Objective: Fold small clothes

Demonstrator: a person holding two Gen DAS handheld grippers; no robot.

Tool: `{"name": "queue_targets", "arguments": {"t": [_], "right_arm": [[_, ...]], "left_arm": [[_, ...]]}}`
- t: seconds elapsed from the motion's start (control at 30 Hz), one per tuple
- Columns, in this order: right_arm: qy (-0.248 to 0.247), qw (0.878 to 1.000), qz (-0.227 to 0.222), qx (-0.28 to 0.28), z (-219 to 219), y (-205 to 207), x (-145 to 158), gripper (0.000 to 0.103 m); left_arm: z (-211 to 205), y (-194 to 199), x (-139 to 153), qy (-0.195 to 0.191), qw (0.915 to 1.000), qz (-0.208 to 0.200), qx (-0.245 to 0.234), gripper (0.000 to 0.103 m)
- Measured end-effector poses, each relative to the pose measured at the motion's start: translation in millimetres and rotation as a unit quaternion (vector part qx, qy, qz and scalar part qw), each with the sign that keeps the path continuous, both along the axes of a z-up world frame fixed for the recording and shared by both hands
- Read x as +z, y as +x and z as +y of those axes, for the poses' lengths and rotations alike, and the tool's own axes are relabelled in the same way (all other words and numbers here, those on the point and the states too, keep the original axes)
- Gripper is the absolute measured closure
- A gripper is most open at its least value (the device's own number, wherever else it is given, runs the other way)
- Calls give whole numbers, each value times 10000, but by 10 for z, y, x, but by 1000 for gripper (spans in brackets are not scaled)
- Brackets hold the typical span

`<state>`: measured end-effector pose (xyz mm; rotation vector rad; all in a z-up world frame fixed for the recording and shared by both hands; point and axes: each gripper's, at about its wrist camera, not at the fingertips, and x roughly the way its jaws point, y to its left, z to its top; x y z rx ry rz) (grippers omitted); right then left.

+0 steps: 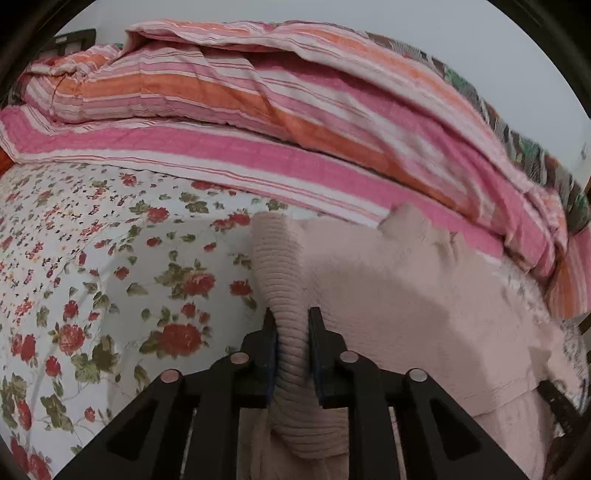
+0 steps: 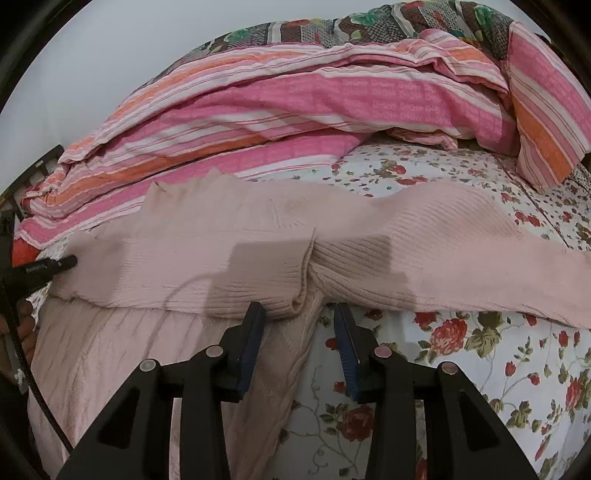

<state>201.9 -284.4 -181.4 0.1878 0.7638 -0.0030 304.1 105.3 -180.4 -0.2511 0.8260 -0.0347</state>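
A pale pink knit sweater (image 1: pixel 388 288) lies across the floral bed sheet (image 1: pixel 110 258). My left gripper (image 1: pixel 291 325) is shut on its ribbed cuff (image 1: pixel 280 266), which runs up between the two pads. In the right wrist view the sweater (image 2: pixel 221 236) stretches from left to right, with a ribbed fold bunched at the middle. My right gripper (image 2: pixel 298 314) stands over that fold with its jaws partly apart. The left pad touches the knit and the right pad (image 2: pixel 345 343) stands off it, with sheet showing in the gap. The left gripper's fingertip (image 2: pixel 62 264) shows at the sweater's left end.
A pink and orange striped quilt (image 1: pixel 258 92) is heaped along the far side of the bed, also the striped quilt (image 2: pixel 258 103) behind the sweater. A darker patterned blanket (image 2: pixel 369 22) lies behind it. A person's hand (image 2: pixel 26 325) and a black cable are at the left edge.
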Motion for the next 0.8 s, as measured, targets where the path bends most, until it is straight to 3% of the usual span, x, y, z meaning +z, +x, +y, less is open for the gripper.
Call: {"name": "queue_targets", "arguments": {"t": [0.17, 0.27, 0.43, 0.53, 0.6, 0.7, 0.8], "right_arm": [[-36, 10000, -50, -72, 13, -61, 34, 54], [27, 9997, -105, -211, -38, -150, 110, 54], [-1, 9981, -106, -613, -257, -232, 410, 53], [9, 9958, -223, -892, -563, -380, 655, 53], [-234, 9929, -249, -1139, -851, -523, 748, 53], [-617, 9857, -221, -1555, -1329, -766, 688, 53], [-422, 9808, -93, -1901, -1851, -987, 481, 53]], "left_arm": [[-21, -173, 166, 169, 9991, -387, -48, 72], [-115, -210, 179, 347, 9977, -496, -315, 47], [-284, -106, 37, 922, 9948, -84, -434, 47], [-290, -93, 27, 947, 9945, -8, -457, 41], [-255, -63, 8, 864, 9952, 69, -449, 39], [-190, -43, -17, 635, 9969, 114, -454, 37], [-209, -48, -26, 679, 9965, 118, -465, 35]]}}
